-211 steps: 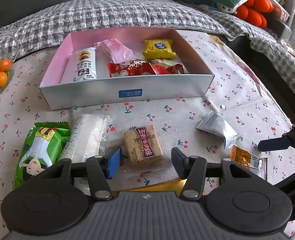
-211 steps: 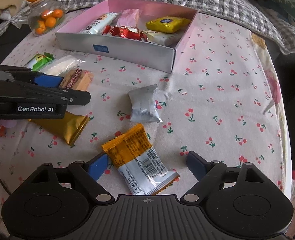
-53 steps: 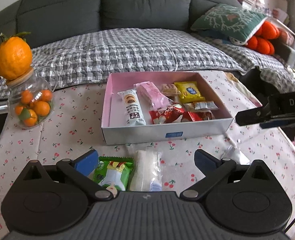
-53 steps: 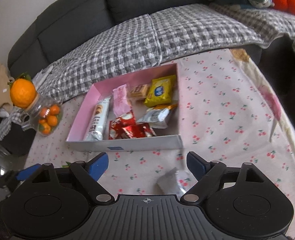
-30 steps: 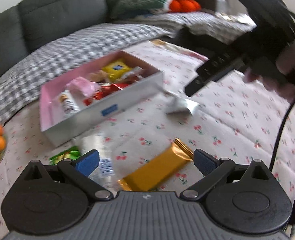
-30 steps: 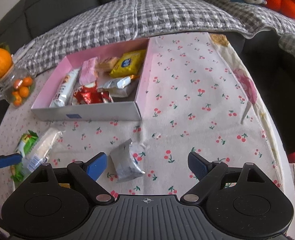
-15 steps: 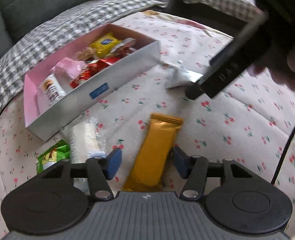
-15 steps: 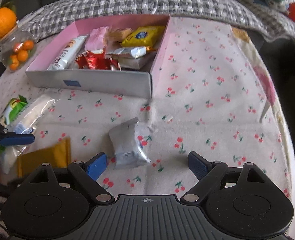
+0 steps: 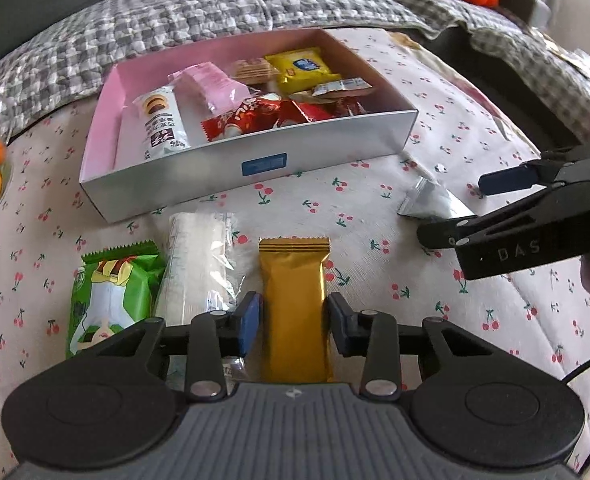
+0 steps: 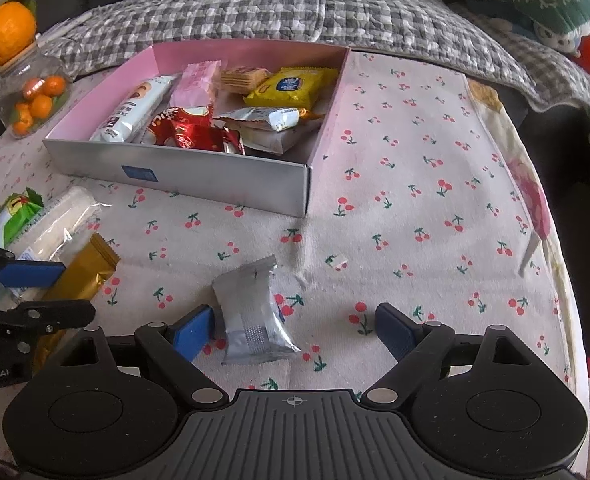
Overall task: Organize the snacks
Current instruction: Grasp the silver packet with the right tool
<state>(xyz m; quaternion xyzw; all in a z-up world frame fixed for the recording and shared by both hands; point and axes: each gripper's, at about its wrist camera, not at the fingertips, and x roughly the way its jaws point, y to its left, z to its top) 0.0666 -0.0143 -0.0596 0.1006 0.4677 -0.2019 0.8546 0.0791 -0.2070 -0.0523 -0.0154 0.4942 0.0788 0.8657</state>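
- Half a second ago the left gripper [image 9: 294,322] had its fingers set wider around the gold packet [image 9: 294,304]; now the blue pads sit against both long sides of that packet, closed on it, with the packet lying flat on the cherry-print tablecloth [image 10: 415,200].
- The right gripper [image 10: 295,330] has come lower and closer to the silver packet [image 10: 255,316]. Its fingers are spread wide. The left pad is just beside the packet, while the right pad stands well apart from it.
- The box [image 9: 255,160] has not moved. It holds the white bar [image 9: 160,122], pink packet [image 9: 211,86], yellow packet [image 9: 301,68], red packets [image 9: 263,114] and a wafer pack [image 9: 251,70].
- The green packet [image 9: 107,292] and the clear-wrapped white roll [image 9: 199,256] lie side by side on the cloth, just left of the gold packet, in front of the box.
- The near end of the gold packet is hidden under the left gripper's body, as is the lower end of the roll.
- In the left wrist view the jar of small oranges [image 10: 31,92] is cut off at the frame edge; the right wrist view shows it whole, with a large orange [image 10: 9,34] on its lid.
- The packets under the silver-and-white wrapper [image 10: 269,118] in the box are partly covered and hard to make out.
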